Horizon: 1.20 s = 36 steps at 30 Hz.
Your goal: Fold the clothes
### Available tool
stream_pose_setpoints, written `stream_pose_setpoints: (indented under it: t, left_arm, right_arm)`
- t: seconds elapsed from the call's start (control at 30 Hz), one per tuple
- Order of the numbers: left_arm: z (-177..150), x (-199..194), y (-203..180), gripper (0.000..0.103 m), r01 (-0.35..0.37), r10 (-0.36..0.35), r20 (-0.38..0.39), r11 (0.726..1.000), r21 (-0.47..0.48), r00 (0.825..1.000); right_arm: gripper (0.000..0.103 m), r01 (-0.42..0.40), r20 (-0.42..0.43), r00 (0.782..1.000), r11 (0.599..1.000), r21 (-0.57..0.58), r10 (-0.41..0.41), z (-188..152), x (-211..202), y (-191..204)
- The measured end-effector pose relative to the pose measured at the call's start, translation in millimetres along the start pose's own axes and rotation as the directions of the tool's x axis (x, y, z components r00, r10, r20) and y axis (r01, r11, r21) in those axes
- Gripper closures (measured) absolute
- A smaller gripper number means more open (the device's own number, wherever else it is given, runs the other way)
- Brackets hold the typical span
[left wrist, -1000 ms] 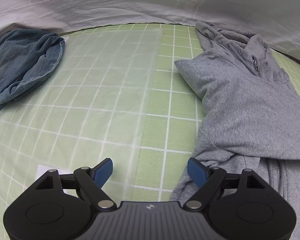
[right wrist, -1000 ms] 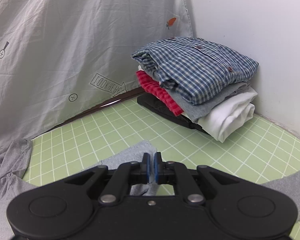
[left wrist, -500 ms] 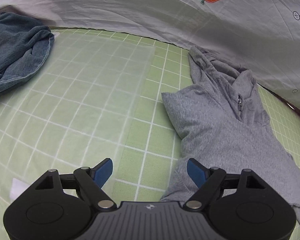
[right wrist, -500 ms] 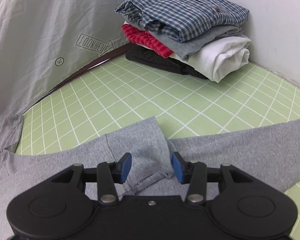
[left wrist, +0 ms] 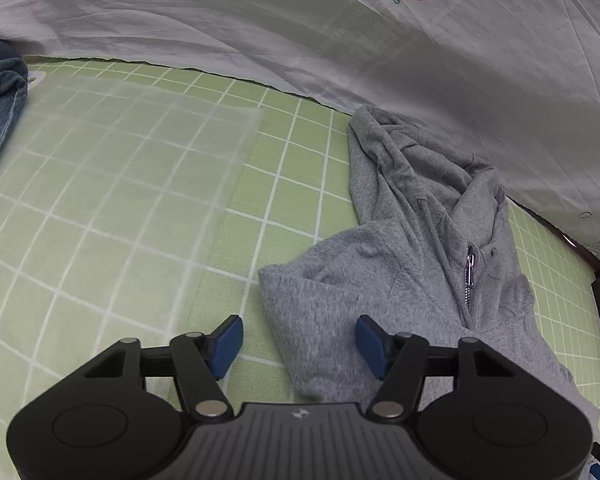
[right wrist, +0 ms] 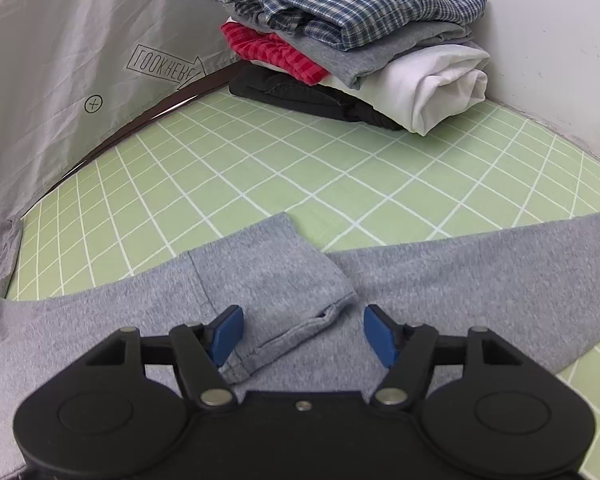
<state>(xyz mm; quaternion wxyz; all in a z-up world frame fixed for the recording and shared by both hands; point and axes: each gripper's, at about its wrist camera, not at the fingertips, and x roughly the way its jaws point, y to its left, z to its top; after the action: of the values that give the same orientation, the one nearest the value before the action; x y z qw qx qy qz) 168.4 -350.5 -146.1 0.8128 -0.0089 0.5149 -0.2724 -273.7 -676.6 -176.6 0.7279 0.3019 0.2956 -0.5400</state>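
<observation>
Both grippers angle downward over the grey zip-up hooded sweatshirt (left wrist: pixel 400 280): left gripper (left wrist: pixel 299 345) closing around its folded edge, right gripper (right wrist: pixel 302 334) opening, its pads clear of the cuff (right wrist: pixel 276 292), which points away.

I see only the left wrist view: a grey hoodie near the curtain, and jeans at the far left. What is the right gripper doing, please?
Observer: The right gripper hangs over the grey sleeve cuff. Its jaws are opening, and the cuff lies between the pads, not pinched.
Operator: Is there finished laundry anywhere?
Observer: Yes. A stack of folded clothes stands in the corner by the white wall, with a blue checked shirt on top.
Operator: And what is at the bottom?
Observer: A black garment, under a white garment.
</observation>
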Motion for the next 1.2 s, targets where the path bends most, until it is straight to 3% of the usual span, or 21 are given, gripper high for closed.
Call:
stream_pose_setpoints:
  t: [0.03, 0.07, 0.1, 0.23, 0.33, 0.4, 0.5, 0.53, 0.57, 0.63, 0.83, 0.97, 1.03, 1.1, 1.13, 1.17, 1.2]
  left_arm:
    - [0, 2, -2, 0.062, 0.001, -0.001, 0.008, 1.000, 0.006, 1.000]
    - [1, 4, -4, 0.084, 0.001, -0.001, 0.014, 1.000, 0.016, 1.000]
    - [2, 6, -6, 0.093, 0.000, -0.001, 0.015, 0.999, 0.032, 1.000]
    - [11, 5, -6, 0.097, -0.005, 0.002, 0.067, 1.000, 0.030, 0.998]
    - [21, 11, 0, 0.098, -0.014, 0.015, 0.061, 1.000, -0.016, 0.998]
    - [22, 15, -1, 0.097, -0.032, 0.032, 0.045, 0.999, 0.001, 0.998]
    - [18, 9, -6, 0.088, -0.056, 0.055, 0.044, 0.998, 0.036, 0.998]
    - [16, 4, -8, 0.077, -0.060, 0.058, 0.048, 0.997, 0.044, 0.997]
    - [14, -1, -9, 0.063, -0.065, 0.062, 0.057, 0.997, 0.051, 0.996]
    - [7, -16, -10, 0.047, -0.076, 0.070, 0.087, 0.995, 0.066, 0.994]
    - [-22, -59, -11, 0.038, -0.116, 0.098, 0.150, 0.986, 0.118, 0.984]
    - [-45, -75, -6, 0.037, -0.123, 0.113, 0.134, 0.990, 0.074, 0.985]
    - [-57, -82, -5, 0.037, -0.122, 0.113, 0.123, 0.991, 0.063, 0.986]
    - [-67, -89, -7, 0.037, -0.126, 0.117, 0.117, 0.989, 0.076, 0.986]
    - [-72, -93, -9, 0.037, -0.129, 0.119, 0.117, 0.988, 0.085, 0.986]
    - [-76, -98, -11, 0.035, -0.135, 0.123, 0.122, 0.986, 0.101, 0.985]
    - [-78, -104, -14, 0.033, -0.141, 0.126, 0.129, 0.983, 0.114, 0.984]
  right_arm:
    - [0.035, 0.002, -0.001, 1.000, 1.000, -0.002, -0.002, 1, 0, 0]
    - [0.035, 0.004, -0.001, 1.000, 1.000, -0.005, -0.004, 1, 1, 1]
    - [0.035, 0.007, 0.001, 1.000, 1.000, -0.012, -0.007, 1, 1, 2]
    - [0.035, 0.022, 0.004, 1.000, 0.998, -0.060, -0.022, 1, 3, 6]
    - [0.035, 0.020, 0.008, 1.000, 0.997, -0.069, -0.020, 1, 3, 5]
    - [0.035, 0.019, 0.012, 1.000, 0.997, -0.073, -0.018, 0, 3, 5]
    - [0.036, 0.017, 0.008, 1.000, 0.997, -0.076, -0.016, 1, 2, 5]
    - [0.042, 0.013, 0.010, 1.000, 0.997, -0.077, -0.012, 1, 1, 5]
    - [0.061, 0.003, 0.017, 1.000, 0.997, -0.081, -0.002, 1, 0, 5]
    - [0.095, -0.016, 0.031, 0.999, 0.995, -0.101, 0.019, 1, -4, 6]
    - [0.095, -0.108, 0.117, 0.984, 0.974, -0.197, 0.133, 10, -38, 34]
    - [0.095, -0.297, 0.104, 0.939, 0.925, -0.237, 0.328, 3, -63, 70]
    - [0.093, -0.408, 0.035, 0.901, 0.871, -0.273, 0.433, -10, -68, 93]
    - [0.074, -0.461, -0.044, 0.881, 0.834, -0.303, 0.470, -30, -71, 117]
    - [0.051, -0.464, -0.069, 0.881, 0.827, -0.317, 0.467, -38, -73, 125]
    - [0.037, -0.460, -0.085, 0.884, 0.822, -0.335, 0.460, -45, -76, 130]
    - [0.033, -0.451, -0.091, 0.888, 0.817, -0.359, 0.450, -51, -80, 133]
